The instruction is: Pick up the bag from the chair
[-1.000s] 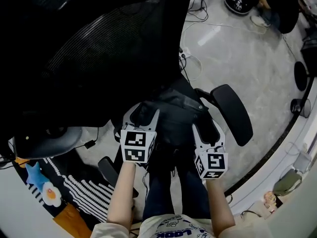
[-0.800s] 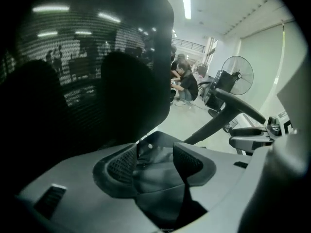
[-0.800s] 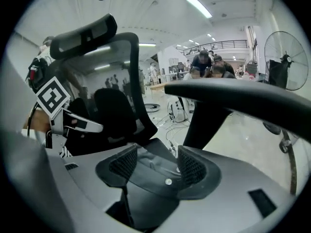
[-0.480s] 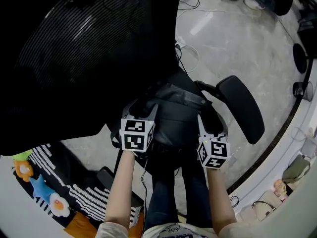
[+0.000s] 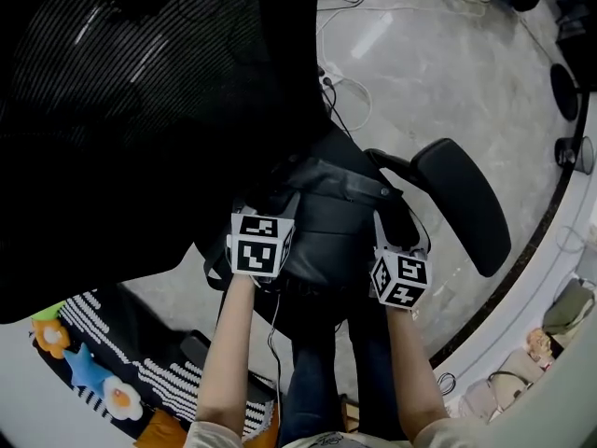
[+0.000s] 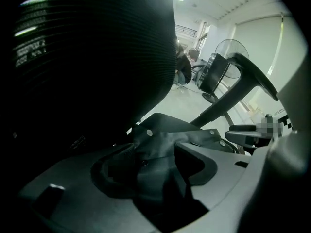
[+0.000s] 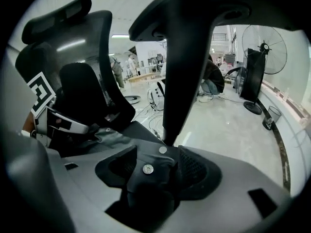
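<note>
A black leather bag (image 5: 331, 217) with metal rivets lies on the seat of a black mesh office chair (image 5: 140, 110). My left gripper (image 5: 275, 199) is down at the bag's left end. Its jaws have just been opening, and a fold of the bag (image 6: 165, 140) stands between them in the left gripper view (image 6: 155, 164). My right gripper (image 5: 396, 224) is at the bag's right end beside the armrest (image 5: 462, 213). It stands wide, with a riveted flap of the bag (image 7: 146, 166) in the gap between its jaws (image 7: 153, 171). The seat under the bag is hidden.
The chair's tall backrest fills the upper left, close over the left gripper. Cables (image 5: 345, 101) trail on the pale floor beyond. A patterned mat (image 5: 103, 381) lies at lower left. My legs (image 5: 326, 381) are below the bag. A standing fan (image 7: 265, 57) is far off.
Both grippers have sunk and pushed forward onto the bag's two ends. The bag itself lies where it did. The head view has shifted a little.
</note>
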Motion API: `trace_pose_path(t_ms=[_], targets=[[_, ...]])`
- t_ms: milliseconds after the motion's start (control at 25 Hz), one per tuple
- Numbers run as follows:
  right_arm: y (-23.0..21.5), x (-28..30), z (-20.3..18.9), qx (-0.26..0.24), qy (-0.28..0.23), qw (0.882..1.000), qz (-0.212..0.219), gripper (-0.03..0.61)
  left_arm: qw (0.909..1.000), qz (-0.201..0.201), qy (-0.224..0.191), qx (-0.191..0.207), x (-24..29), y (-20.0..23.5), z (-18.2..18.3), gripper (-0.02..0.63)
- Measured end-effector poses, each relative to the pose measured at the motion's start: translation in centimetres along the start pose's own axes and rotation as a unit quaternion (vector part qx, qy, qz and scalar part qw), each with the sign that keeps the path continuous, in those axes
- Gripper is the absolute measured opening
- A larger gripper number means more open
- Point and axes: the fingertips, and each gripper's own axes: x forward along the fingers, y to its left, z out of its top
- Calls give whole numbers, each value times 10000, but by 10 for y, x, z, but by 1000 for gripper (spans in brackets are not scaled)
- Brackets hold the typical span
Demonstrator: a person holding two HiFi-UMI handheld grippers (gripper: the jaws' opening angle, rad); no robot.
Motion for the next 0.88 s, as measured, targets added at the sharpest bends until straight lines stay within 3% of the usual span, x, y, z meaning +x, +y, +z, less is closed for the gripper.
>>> trace_pose_path(t_ms=[520,880], targets=[[-16,33,-19,423,239,9987,-179,279,10000,77,-23,-49,21,0,-12,267],[-19,41,-28,686,378,9969,-78,287,9998,111,-67,178,25,-5,-17,267]])
